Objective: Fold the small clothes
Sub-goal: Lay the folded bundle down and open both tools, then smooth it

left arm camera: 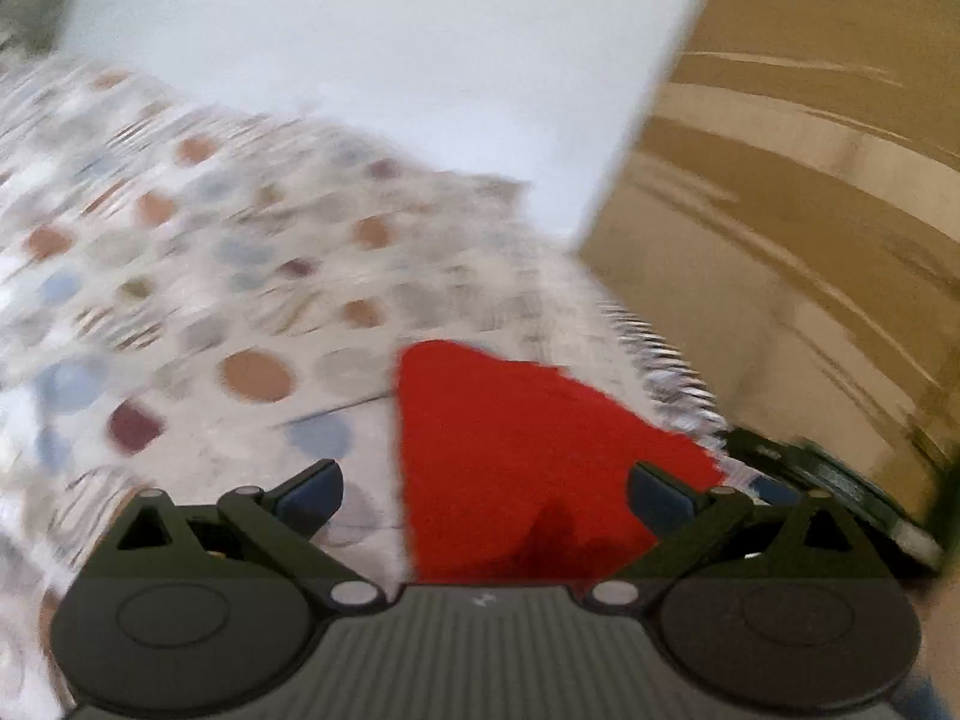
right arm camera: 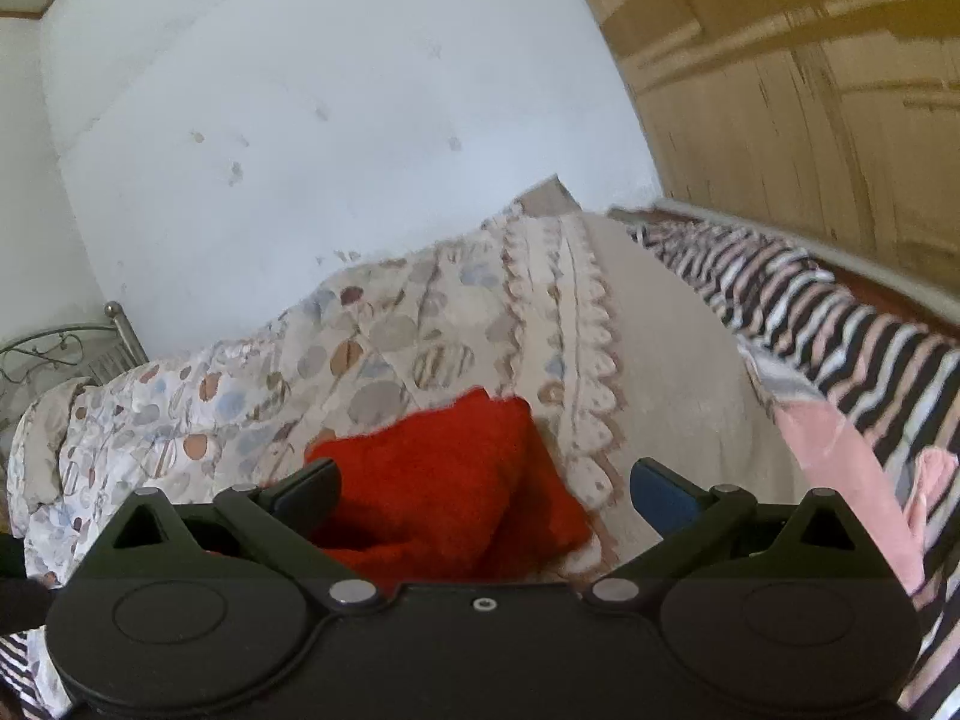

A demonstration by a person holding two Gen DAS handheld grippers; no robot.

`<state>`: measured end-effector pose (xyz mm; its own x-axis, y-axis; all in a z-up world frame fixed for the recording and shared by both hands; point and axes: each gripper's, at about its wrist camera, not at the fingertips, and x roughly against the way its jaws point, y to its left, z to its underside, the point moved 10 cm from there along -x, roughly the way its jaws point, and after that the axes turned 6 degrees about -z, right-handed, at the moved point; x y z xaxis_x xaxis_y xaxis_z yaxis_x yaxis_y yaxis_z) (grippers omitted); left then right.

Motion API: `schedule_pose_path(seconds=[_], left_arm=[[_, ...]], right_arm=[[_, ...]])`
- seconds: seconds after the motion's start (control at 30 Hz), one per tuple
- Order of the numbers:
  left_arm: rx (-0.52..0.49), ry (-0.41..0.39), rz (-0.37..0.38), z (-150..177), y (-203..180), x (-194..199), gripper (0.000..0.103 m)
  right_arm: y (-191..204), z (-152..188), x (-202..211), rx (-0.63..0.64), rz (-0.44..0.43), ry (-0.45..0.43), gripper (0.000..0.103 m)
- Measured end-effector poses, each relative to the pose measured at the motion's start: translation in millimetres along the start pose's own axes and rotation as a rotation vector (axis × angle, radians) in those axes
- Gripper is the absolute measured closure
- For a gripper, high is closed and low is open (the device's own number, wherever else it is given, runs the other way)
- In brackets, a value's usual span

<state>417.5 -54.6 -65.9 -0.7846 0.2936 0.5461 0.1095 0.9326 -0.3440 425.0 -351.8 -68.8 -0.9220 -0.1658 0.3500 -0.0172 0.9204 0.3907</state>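
A small red garment [left arm camera: 528, 456] lies on the dotted bedspread [left arm camera: 198, 276]. In the left wrist view it sits between and just beyond my open left gripper [left arm camera: 485, 495], whose jaws stand wide apart and hold nothing. This view is motion-blurred. In the right wrist view the red garment [right arm camera: 444, 480] lies folded in a thick bundle on the bedspread [right arm camera: 384, 324], close in front of my right gripper [right arm camera: 485, 492], which is open and empty. Its left finger [right arm camera: 306, 489] overlaps the garment's left edge.
A striped black, white and pink cloth [right arm camera: 840, 348] lies along the bed's right side. A wooden wardrobe [right arm camera: 810, 108] stands on the right, a white wall [right arm camera: 300, 120] behind. A metal bed frame [right arm camera: 60, 354] shows at far left. A dark object [left arm camera: 840, 486] lies by the bed edge.
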Motion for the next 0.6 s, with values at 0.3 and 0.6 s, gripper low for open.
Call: schedule_pose_path(seconds=[0.3, 0.6], left_arm=[[-0.021, 0.081, -0.017, 7.7, -3.4, -48.6, 0.001], [-0.205, 0.052, 0.011, 54.0, -7.1, -53.9, 0.0]], right_arm=[[21.6, 22.6, -34.4, 0.068, -0.005, 0.033, 0.001], [-10.4, 89.3, -32.0, 0.077, 0.068, 0.042, 0.001]])
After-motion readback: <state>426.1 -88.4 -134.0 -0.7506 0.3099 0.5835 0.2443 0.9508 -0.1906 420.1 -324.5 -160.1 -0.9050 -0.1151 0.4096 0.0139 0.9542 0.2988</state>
